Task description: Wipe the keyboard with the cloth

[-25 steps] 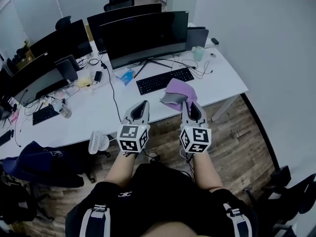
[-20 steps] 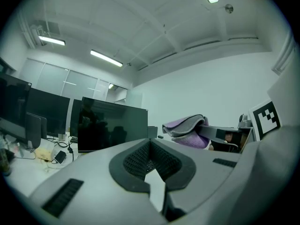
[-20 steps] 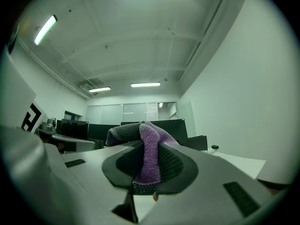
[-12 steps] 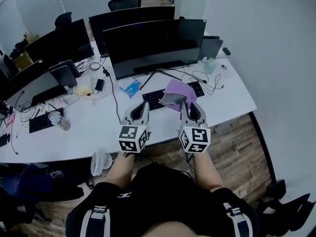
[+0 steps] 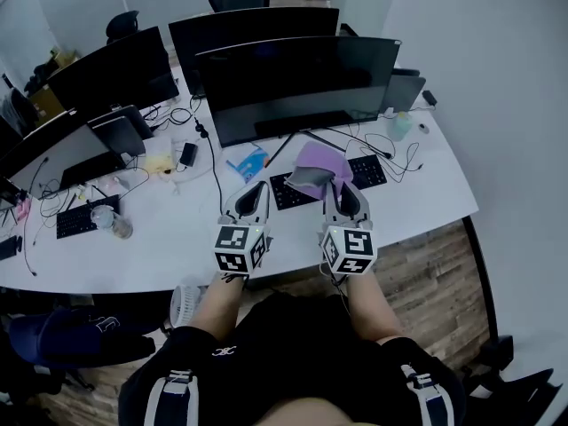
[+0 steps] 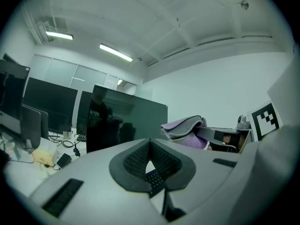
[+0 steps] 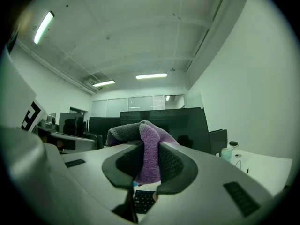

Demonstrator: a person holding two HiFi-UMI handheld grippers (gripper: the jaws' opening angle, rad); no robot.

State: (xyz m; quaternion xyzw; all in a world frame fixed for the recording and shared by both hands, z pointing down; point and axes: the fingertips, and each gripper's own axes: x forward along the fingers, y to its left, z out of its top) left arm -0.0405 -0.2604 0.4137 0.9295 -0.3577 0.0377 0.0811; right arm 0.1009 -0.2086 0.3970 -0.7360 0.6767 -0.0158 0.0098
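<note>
Lying flat on the white counter (image 5: 426, 198), just near of the stand of the wide curved black monitor (image 5: 302, 78): the flat black keyboard (image 5: 371, 172), set where a seated typist would reach it, with its middle covered in the head view by what is hanging in front.

Hanging over that middle stretch, apart from the keys to judge by the right gripper view, where the keyboard (image 7: 143, 200) is showing well below: the soft purple cloth with a grey underside (image 5: 318, 165), folded into a thick wad.

Pinching one fold of it, with fingers drawn narrow onto the purple pile (image 7: 149, 161): the right gripper (image 5: 341, 193). The rest of the wad is bulging beyond the tips and off to the left, probably held this way so that a broad padded face can be pressed down and dragged along the key rows.

Hovering just to the left, over the keyboard's left end: the left gripper (image 5: 252, 195), fingers meeting at the tips with nothing between them. Possibly waiting there to steady the keyboard during wiping, though that is only a guess.

Trailing further out across the counter: dark cables (image 5: 390, 153). Sitting left of the keyboard, a blue packet (image 5: 247, 162), and at the far right a pale green bottle (image 5: 399, 124).

Offering nothing readable as words: only black-and-white square patterns on the marker cubes (image 5: 238, 248), with the print on the packet too small to make out.
</note>
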